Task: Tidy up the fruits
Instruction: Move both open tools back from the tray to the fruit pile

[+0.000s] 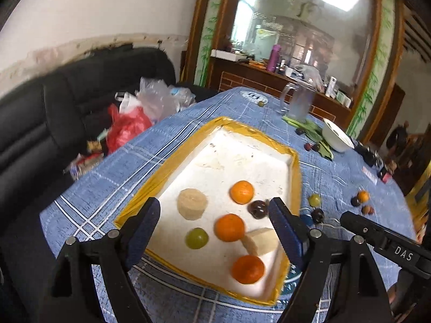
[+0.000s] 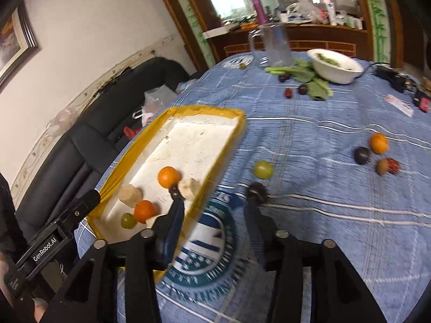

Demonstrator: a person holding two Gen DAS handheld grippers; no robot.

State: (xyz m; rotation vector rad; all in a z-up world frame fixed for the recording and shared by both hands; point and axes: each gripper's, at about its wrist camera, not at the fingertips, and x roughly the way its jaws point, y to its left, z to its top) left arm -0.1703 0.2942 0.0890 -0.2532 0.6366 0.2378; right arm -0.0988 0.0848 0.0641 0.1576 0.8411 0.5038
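Note:
A white tray with a yellow rim (image 1: 167,173) (image 2: 204,111) lies on the blue tablecloth. In it are three oranges (image 1: 229,227), two banana pieces (image 1: 191,204), a green fruit (image 1: 196,238) and a dark plum (image 1: 257,209). My left gripper (image 1: 214,203) hangs open above the tray's near end, nothing between its fingers. My right gripper (image 2: 212,197) is open over the tray's right rim and the cloth, gripping nothing. A dark plum (image 2: 257,192) lies just past its right fingertip, a green fruit (image 2: 263,169) beyond.
Farther right on the cloth lie an orange (image 2: 379,142), a dark plum (image 2: 361,155) and two small fruits. At the far end stand a clear jug (image 2: 276,44), a white bowl (image 2: 334,71), green leaves and more small dark fruits. A black sofa (image 1: 67,113) with plastic bags is left.

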